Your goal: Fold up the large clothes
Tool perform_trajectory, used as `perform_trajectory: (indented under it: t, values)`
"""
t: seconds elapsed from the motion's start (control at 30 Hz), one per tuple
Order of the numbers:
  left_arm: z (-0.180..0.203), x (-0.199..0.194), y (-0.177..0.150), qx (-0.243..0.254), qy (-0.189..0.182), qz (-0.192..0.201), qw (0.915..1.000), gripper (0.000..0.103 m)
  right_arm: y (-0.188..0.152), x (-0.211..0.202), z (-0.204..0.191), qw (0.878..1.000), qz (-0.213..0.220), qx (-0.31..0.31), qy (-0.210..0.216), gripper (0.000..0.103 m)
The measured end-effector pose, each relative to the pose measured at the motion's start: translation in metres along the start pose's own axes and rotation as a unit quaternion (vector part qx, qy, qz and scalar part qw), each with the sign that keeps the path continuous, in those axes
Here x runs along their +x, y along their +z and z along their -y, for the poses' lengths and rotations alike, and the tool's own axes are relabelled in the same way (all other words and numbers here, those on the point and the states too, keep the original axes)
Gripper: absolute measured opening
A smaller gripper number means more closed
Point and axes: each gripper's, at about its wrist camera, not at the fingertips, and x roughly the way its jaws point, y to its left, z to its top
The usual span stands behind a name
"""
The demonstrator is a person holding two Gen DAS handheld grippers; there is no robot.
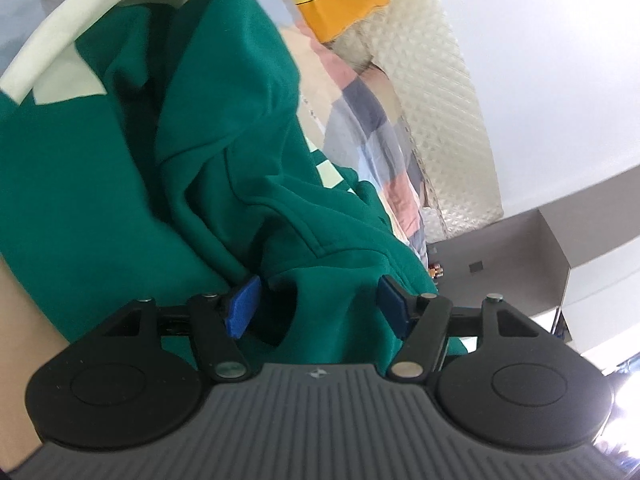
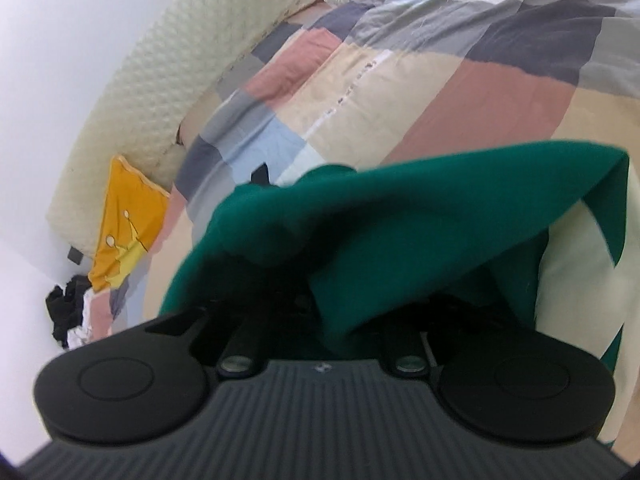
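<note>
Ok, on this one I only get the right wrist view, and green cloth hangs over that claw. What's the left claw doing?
Observer: The left claw has its blue pads wide apart, with a bunch of the green sweatshirt between them.
Operator: Are they pinching it?
Observer: I can't tell. A dark gap shows beside one pad, and the other lies against the fabric.
Operator: Which part of the garment is it?
Observer: A stitched seam runs across the fabric just beyond the pads, but I can't name the part.
</note>
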Motion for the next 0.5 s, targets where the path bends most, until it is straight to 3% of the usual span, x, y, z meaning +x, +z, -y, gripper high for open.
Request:
perform_trajectory:
  t: [0.07, 0.13, 0.33, 0.5]
  values:
    - [-0.003, 0.002, 0.001, -0.005, 0.0, 0.0, 1.0, 0.073, -0.008, 0.001, -0.009, 1.0, -0.01, -0.011, 0.002, 0.059]
    - [-0.004, 0.003, 0.002, -0.008, -0.002, 0.002, 1.0, 0.075, -0.017, -0.002, -0.013, 1.0, -0.022, -0.013, 0.01, 0.076]
    - [-0.005, 0.003, 0.006, -0.023, -0.017, 0.019, 0.9994, 0.082, -0.054, -0.019, -0.023, 0.994, -0.088, -0.033, 0.054, 0.076]
    - [-0.007, 0.01, 0.013, -0.042, -0.02, 0.019, 0.9987, 0.084, -0.068, -0.021, -0.042, 0.986, -0.115, -0.073, 0.096, 0.077]
